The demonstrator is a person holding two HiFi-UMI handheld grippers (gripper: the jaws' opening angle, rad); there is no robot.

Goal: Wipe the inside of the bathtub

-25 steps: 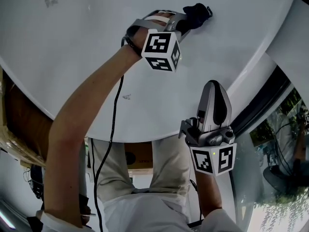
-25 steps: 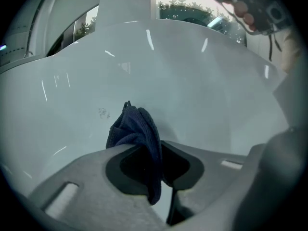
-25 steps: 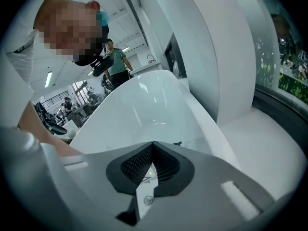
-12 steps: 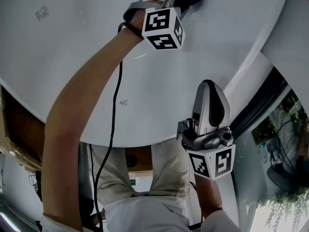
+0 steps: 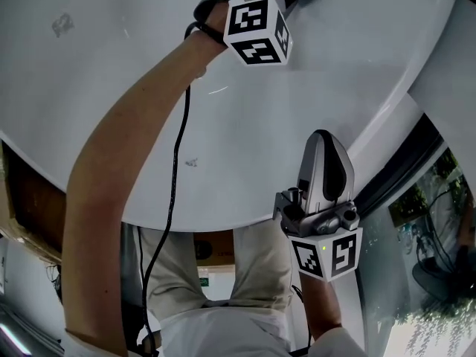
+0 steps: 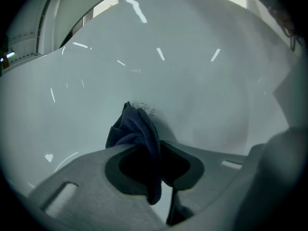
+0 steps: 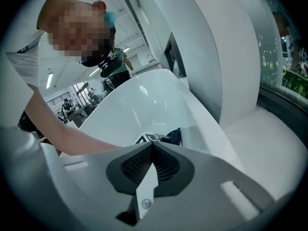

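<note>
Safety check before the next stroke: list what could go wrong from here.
The dark cloth is bunched between the fingers of the left gripper. Pressed on the bathtub wall, it may slip out, and the hard fingers could scrape the surface. The black cable hanging along the left arm may drag across the tub or snag.

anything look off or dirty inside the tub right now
Nothing is damaged or spilled. Two small grey smudges mark the white tub: one at the head view's upper left, one beside the cable. The left gripper holds the dark cloth away from both.
</note>
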